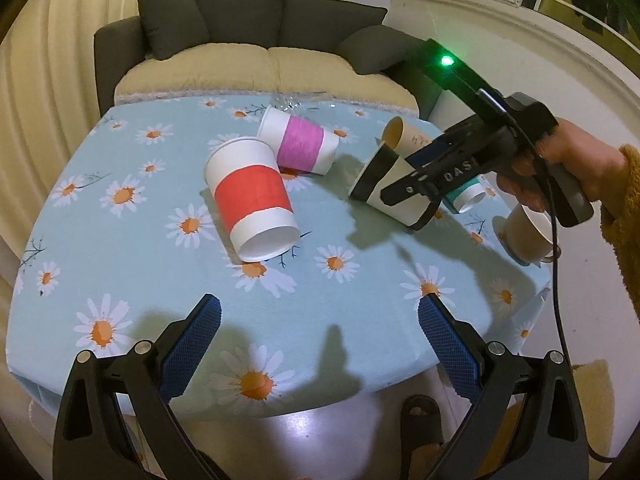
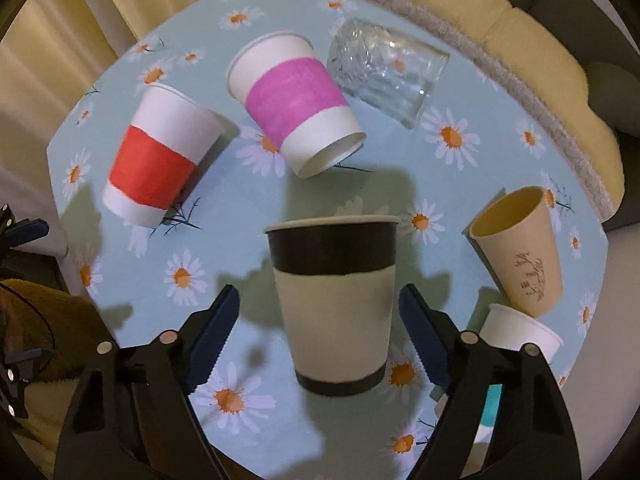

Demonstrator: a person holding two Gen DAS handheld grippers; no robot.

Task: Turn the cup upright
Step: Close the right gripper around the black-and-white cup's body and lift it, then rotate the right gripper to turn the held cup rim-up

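A cream paper cup with black bands (image 2: 335,304) lies on its side on the daisy tablecloth, mouth pointing away from my right gripper (image 2: 320,322). The right gripper is open, its blue pads on either side of the cup with gaps on both sides. The same cup (image 1: 384,184) shows in the left wrist view, partly hidden by the right gripper (image 1: 416,196). My left gripper (image 1: 320,320) is open and empty above the table's near edge. A red-banded cup (image 1: 252,204) and a pink-banded cup (image 1: 298,145) lie on their sides.
A clear glass (image 2: 386,78) lies on its side near the far edge. A tan cup (image 2: 518,252) and a teal-banded white cup (image 2: 520,336) lie at the right. A beige mug (image 1: 528,236) sits at the table's right edge. A sofa (image 1: 264,52) stands behind the table.
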